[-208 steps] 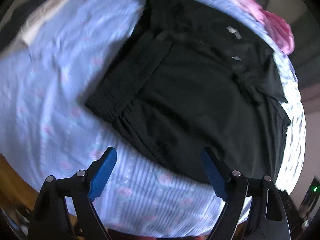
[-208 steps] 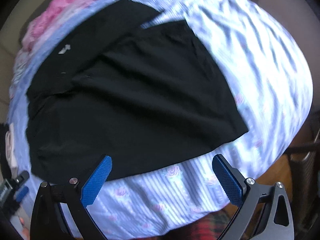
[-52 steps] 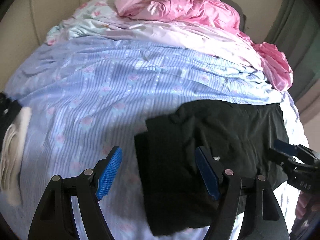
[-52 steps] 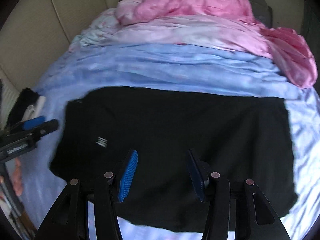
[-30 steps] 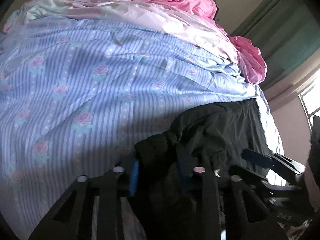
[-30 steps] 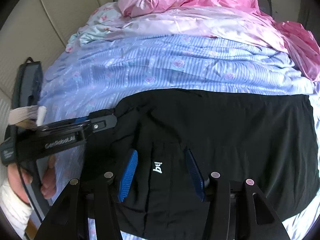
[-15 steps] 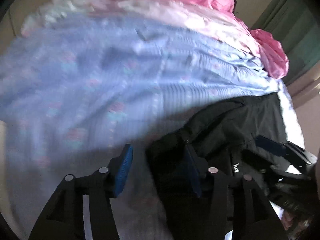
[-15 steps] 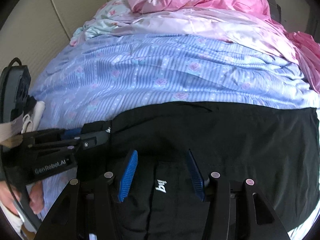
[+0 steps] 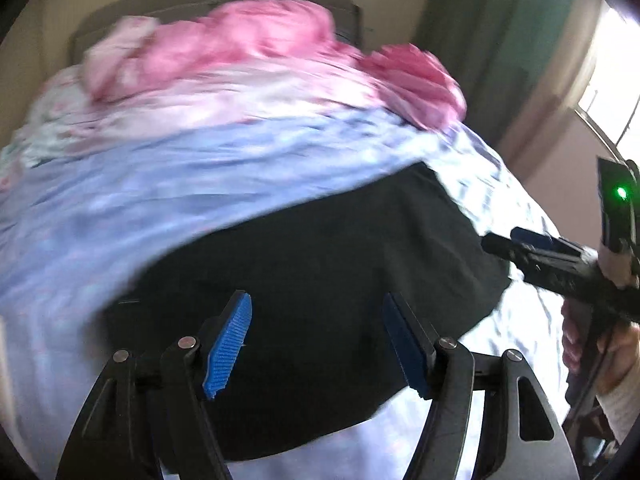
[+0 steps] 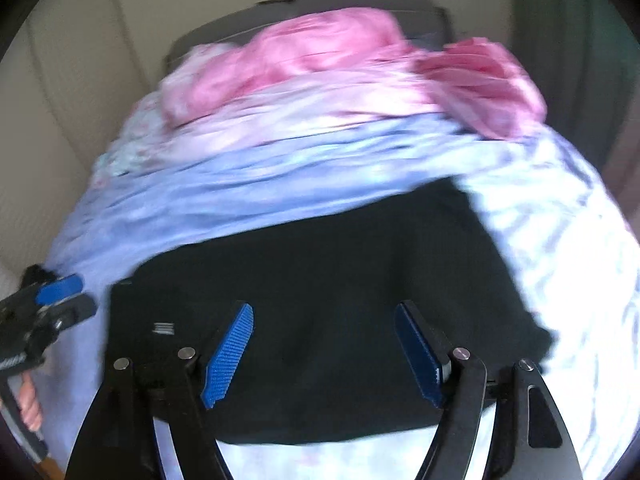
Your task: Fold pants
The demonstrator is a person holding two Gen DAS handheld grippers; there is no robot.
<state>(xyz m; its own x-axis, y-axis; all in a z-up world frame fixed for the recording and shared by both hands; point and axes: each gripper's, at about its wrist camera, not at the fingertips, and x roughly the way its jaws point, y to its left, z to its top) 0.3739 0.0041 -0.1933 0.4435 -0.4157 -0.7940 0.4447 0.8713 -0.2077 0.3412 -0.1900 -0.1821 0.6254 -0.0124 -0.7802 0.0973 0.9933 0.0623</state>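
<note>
One pair of black pants lies folded into a compact, roughly rectangular stack on the near part of the bed, resting on the blue striped sheet. No container shows in either view; the bed alone carries the things. At its far end, against the grey headboard, lies one heap of crumpled pink bedding, with a paler pink layer spread just in front of it.

Two tongs are in play. The left tongs hover over the near edge of the pants with their blue pads standing well apart; the jaws have just been opening, and nothing is pinched between them, the cloth lying flat below. The right tongs hang likewise above the near middle of the pants, jaws wide and just opened further, gripping nothing.

A small pale striped mark shows on the pants near their left edge. Each view catches the other tongs at its margin, held in a person's hand. A green curtain hangs at the far right beside a bright window. Both views are blurred.
</note>
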